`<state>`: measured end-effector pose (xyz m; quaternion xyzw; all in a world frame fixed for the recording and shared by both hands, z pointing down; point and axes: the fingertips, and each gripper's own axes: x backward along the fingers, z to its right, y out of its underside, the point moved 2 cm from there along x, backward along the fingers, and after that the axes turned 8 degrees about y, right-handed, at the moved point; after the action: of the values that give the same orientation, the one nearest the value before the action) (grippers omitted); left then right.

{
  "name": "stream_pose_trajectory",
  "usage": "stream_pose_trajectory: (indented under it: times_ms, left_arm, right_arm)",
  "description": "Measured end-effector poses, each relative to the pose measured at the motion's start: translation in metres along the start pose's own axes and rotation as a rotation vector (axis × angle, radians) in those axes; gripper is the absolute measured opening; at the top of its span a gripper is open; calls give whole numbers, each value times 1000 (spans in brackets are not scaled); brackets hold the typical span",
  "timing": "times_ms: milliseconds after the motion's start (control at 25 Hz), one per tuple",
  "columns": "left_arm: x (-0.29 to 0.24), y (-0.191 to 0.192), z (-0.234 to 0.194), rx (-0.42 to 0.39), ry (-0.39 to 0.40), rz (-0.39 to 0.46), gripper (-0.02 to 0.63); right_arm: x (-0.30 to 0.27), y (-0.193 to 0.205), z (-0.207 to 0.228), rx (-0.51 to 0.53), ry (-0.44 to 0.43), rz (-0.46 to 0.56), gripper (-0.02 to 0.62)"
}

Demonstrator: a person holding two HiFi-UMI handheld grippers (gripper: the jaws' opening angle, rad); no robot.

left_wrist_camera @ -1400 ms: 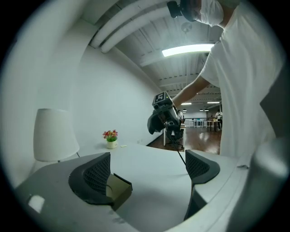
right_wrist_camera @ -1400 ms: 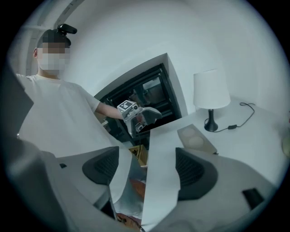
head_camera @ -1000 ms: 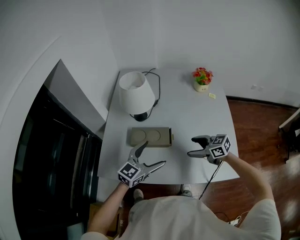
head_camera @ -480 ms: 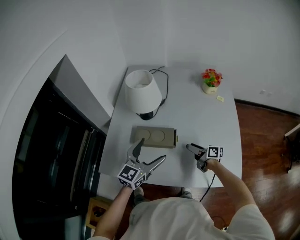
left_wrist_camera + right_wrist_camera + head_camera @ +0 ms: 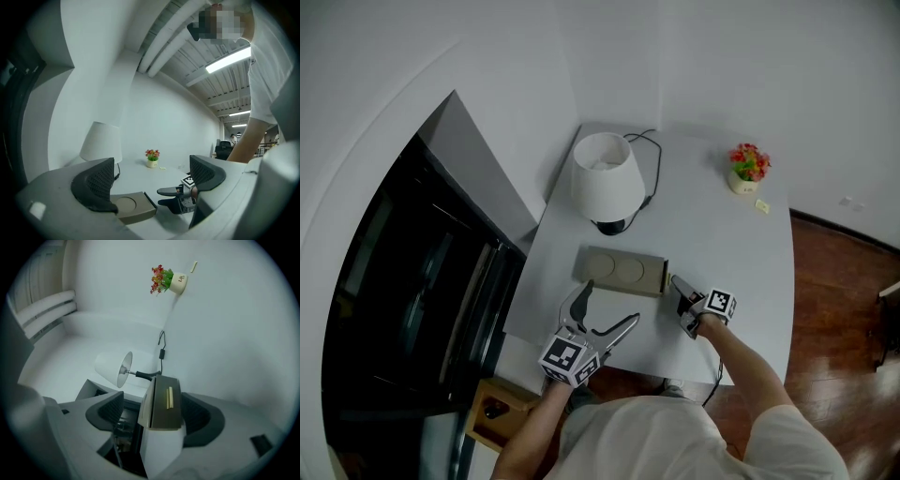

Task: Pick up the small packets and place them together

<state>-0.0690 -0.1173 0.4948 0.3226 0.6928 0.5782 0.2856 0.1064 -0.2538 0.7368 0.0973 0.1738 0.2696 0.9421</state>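
Note:
A flat olive box (image 5: 623,270) lies mid-table in the head view. My right gripper (image 5: 682,298) is rolled on its side at the box's right end. In the right gripper view the box (image 5: 164,401) stands between the jaws of my right gripper (image 5: 154,413), which are closing; a gap shows at the left pad. A pale strip (image 5: 169,397) sits on that end face. My left gripper (image 5: 609,307) hovers near the table's front edge, jaws closing on nothing; the box (image 5: 129,211) lies just beyond its left jaw. One small yellow packet (image 5: 761,205) lies by the flower pot (image 5: 748,167).
A white lamp (image 5: 605,178) with a black cord stands behind the box. The table's left edge (image 5: 534,272) drops to a dark gap along a black cabinet. Wood floor lies to the right. Bare tabletop stretches between box and flower pot.
My right gripper has moved left to the box's right end and rolled onto its side, jaws now around that end. The left gripper has stayed near the front edge, jaws a little narrower.

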Motion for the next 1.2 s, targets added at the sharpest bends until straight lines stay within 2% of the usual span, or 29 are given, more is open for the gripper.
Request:
stream_pose_trajectory:
  times_ms: [200,520,640,720,840,960,1200]
  left_arm:
    - [4,-2,10,21,-18,8,488]
    - [9,5,17,34,-42,2,488]
    - [11,7,15,41,-54,3,488]
    - [11,8,14,46,-59,7,488]
    - [10,8,13,59,-67,16,488]
    - [7,9,13,67,-62,21,488]
    - [-5,13,18,68,-34,21,488]
  right_arm:
    - [-21,-2,4,-55,4,39,380]
    - [-42,8,5,-43,20,16,377]
    - [-41,8,15,-39,72,6,257]
    - [-39,8,16,-5,85,-8,218]
    - [-39,7,12,37,89,-28,196]
    - [-37,6,11,36,97,-39,171]
    - [7,-16,35,9,147,12,167]
